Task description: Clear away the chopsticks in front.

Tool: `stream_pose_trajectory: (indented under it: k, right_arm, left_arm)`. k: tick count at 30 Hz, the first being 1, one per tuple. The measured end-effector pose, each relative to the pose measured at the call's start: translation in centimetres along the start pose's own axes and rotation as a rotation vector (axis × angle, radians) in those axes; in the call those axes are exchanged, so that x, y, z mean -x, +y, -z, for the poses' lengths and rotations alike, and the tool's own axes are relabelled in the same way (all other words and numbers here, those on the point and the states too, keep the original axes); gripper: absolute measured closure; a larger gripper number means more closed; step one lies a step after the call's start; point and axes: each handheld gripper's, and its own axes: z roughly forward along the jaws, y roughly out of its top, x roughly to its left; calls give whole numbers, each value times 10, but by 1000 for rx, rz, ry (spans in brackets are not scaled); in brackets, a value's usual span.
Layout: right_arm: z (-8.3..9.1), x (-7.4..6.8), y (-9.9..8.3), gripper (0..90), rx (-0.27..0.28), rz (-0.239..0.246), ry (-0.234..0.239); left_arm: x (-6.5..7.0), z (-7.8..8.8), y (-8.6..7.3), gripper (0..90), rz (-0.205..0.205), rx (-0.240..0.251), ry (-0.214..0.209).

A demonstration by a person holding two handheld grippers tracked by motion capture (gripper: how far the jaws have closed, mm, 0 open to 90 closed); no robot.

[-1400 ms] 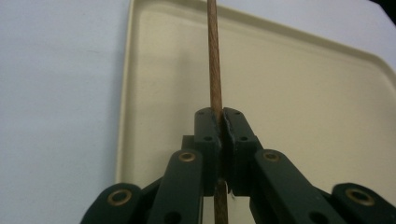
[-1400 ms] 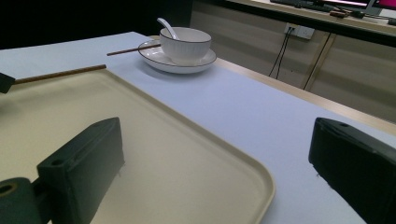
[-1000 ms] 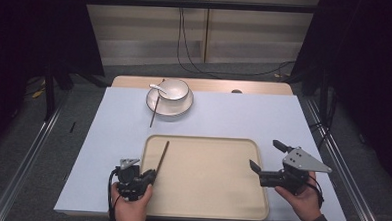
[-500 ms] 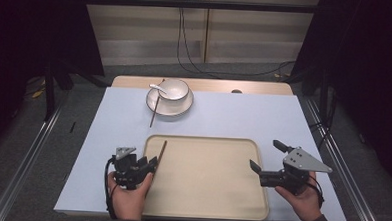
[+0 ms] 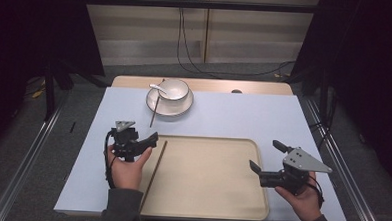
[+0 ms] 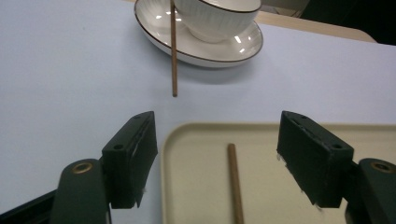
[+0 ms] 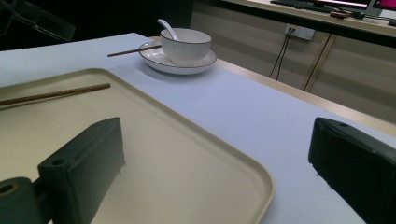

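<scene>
I have one chopstick (image 5: 154, 175) lying along the left edge of the tray (image 5: 214, 211), and my left gripper (image 5: 150, 139) hangs just above its far end with jaws that have just been opening, now spread apart with nothing between the pads. I judge the drop-off step done and the fetch of the second chopstick (image 5: 154, 111) in hand; it leans on the plate (image 5: 179, 109) beside the bowl (image 5: 174, 89), its tip resting on the bench (image 5: 81, 175). Next I must reach forward, line the jaws across that thin stick and close low on it.

My right gripper (image 5: 265, 156) waits over the tray's right side, jaws wide and empty. The right gripper view shows the spoon (image 7: 167, 28) standing in the bowl; the left gripper view cuts the bowl's top off.
</scene>
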Motion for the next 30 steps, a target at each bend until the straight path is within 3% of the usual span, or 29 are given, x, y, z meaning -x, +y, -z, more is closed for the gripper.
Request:
stream_pose_trajectory:
  k: [3,8,13,20,27,30]
  right_arm:
    - [0,0,0,30,-1,0,-1]
    - [0,0,0,30,3,-4,-9]
    - [0,0,0,30,4,-4,-4]
    - [0,0,0,30,3,-2,-5]
    - [2,1,0,33,7,0,6]
    - [2,1,0,33,11,-7,-1]
  left_arm:
    - [-4,-8,10,269,-15,14,-20]
    - [-9,-21,31,227,-53,31,9]
    - [-15,-34,43,183,-60,51,16]
    - [-23,-54,54,136,-64,53,36]
    - [-35,-89,64,104,-82,42,40]
    - [-38,-97,66,104,-85,34,45]
